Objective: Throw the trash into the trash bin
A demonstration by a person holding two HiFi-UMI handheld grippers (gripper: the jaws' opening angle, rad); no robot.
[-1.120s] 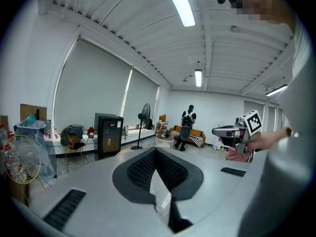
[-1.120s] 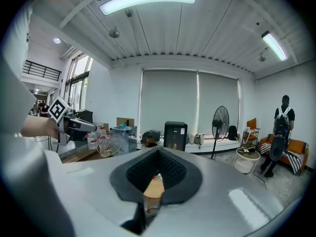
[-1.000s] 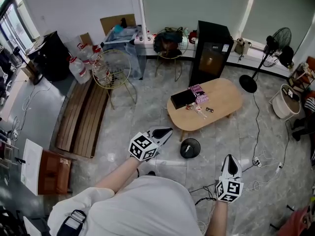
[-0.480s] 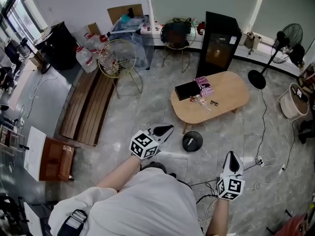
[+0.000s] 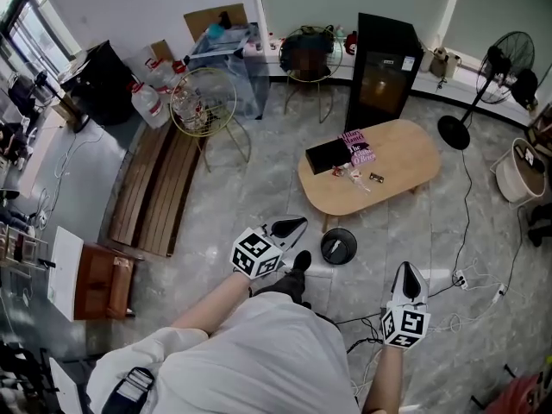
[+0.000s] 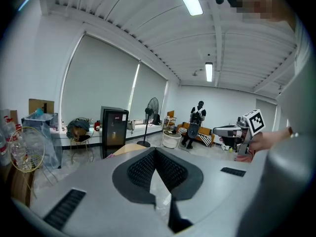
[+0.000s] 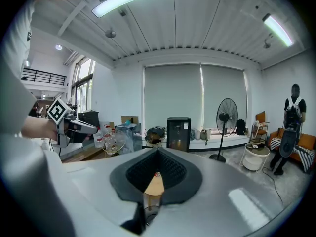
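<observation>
- The left gripper (image 5: 296, 224) is held out ahead of the person with its jaws closed tip to tip and nothing between them; in the head view it points up and to the right, toward the near end of the wooden table (image 5: 414, 158)
- The trash bin (image 5: 338, 246), small, round and black, stands on the floor just at the table's near edge, between the two grippers and closer to the left one
- The trash (image 5: 351, 176), a few small wrappers, lies on the table top just beyond the bin, near a black box (image 5: 323, 156) and a pink packet (image 5: 358, 147); the pieces are too small to show any long axis
- The right gripper (image 5: 408, 271) points straight up the head view, its jaws likewise together and empty, with the table end lined up behind its tips
- Both grippers are well apart from the wrappers; the left looks slightly nearer, and the jaws must open before either can pick anything up
</observation>
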